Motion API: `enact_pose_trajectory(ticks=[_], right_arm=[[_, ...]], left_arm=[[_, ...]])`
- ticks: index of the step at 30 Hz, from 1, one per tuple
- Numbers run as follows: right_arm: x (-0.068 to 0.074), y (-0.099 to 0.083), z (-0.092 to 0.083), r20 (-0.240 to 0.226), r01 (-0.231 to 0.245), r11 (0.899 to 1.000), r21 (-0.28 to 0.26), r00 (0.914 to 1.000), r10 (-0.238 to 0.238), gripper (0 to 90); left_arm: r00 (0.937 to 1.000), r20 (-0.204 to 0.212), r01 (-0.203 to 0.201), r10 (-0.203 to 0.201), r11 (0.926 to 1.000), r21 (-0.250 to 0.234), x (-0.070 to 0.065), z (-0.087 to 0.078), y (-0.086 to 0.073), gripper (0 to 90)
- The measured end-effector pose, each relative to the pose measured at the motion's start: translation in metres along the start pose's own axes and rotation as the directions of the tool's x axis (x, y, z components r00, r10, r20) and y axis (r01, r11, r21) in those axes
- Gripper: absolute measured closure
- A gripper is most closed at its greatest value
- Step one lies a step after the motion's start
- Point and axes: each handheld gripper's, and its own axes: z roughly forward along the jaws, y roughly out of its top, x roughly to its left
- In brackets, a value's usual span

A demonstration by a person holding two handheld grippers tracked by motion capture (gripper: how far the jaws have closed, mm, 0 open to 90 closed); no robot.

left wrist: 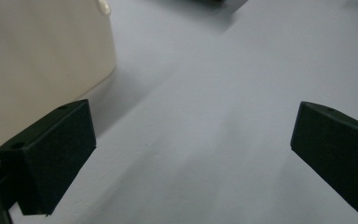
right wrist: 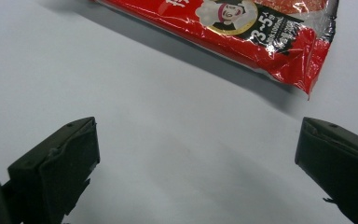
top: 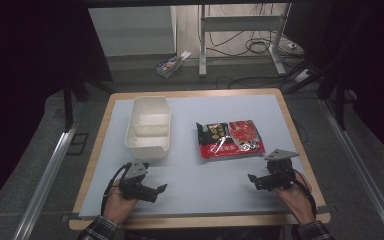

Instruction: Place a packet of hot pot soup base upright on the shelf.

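At my far left stands the white tub [top: 148, 126], its long side running away from me, empty as far as I can see. My left gripper [top: 163, 188] lies just in front of its near end, low over the pale mat [top: 210, 190]. In the left gripper view the tub's wall [left wrist: 37, 60] rises close beside my left jaw, not touching it. The jaws stand wide apart with nothing between them but bare mat.

Toward the middle right lies the red noodle packet [top: 230, 138], flat on the mat, its long axis running across the table, well apart from the tub.

My right gripper [top: 250, 177] sits just in front of the packet's near right corner, so this hand is clearly the nearer one. In the right gripper view the packet [right wrist: 242, 32] lies ahead of and above the jaws, its crinkled corner closer to my right jaw. These jaws are also spread wide, holding and touching nothing.

I judge the next move is forward with the right hand, to take the packet by its near edge.
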Motion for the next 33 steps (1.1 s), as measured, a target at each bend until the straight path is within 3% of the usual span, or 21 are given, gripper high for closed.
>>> enact_pose_trajectory(ticks=[7, 12, 19, 33], right_arm=[[-0.004, -0.001, 0.002, -0.005, -0.001, 1.000, -0.031, 1.0000, 0.001, 0.0], [-0.004, -0.001, 0.002, 0.001, 0.005, 0.999, -0.042, 1.0000, -0.005, 0.0], [-0.004, -0.001, 0.003, 0.008, 0.024, 0.999, -0.037, 0.9997, -0.024, 0.0], [0.002, 0.018, 0.009, -0.037, 0.039, 0.998, -0.039, 0.9985, -0.041, 0.0]], left_arm=[[0.9975, -0.042, -0.056, 0.056, 0.9983, 0.018, -0.003, 0.000, 0.000, 0.0], [0.9958, -0.075, -0.052, 0.053, 0.9983, 0.027, -0.001, -0.002, 0.000, 0.0], [0.9958, -0.082, -0.040, 0.042, 0.9990, 0.021, 0.000, -0.001, 0.000, 0.0], [0.9918, -0.111, -0.059, 0.062, 0.9978, 0.031, 0.001, -0.004, -0.002, 0.0]])
